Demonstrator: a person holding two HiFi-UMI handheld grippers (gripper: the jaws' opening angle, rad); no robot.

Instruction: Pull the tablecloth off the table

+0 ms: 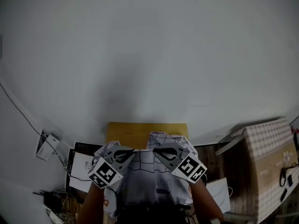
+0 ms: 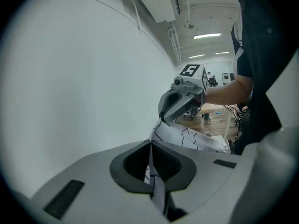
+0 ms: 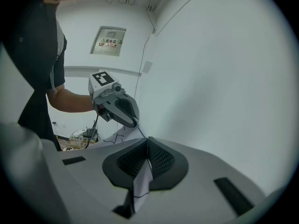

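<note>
Tablecloth (image 1: 148, 171) edge pinched by left tool (image 2: 150, 146) and right tool (image 3: 147, 141), hanging between them.

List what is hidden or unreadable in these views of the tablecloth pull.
- The table: in the head view it is mostly covered by the tablecloth, so whether the cloth touches it is unclear.
- The tablecloth's lower edge: in the head view it is lost in the dark area at the bottom edge.
- How much cloth the left gripper and right gripper pinch: hidden inside the shut jaws in both gripper views.
</note>
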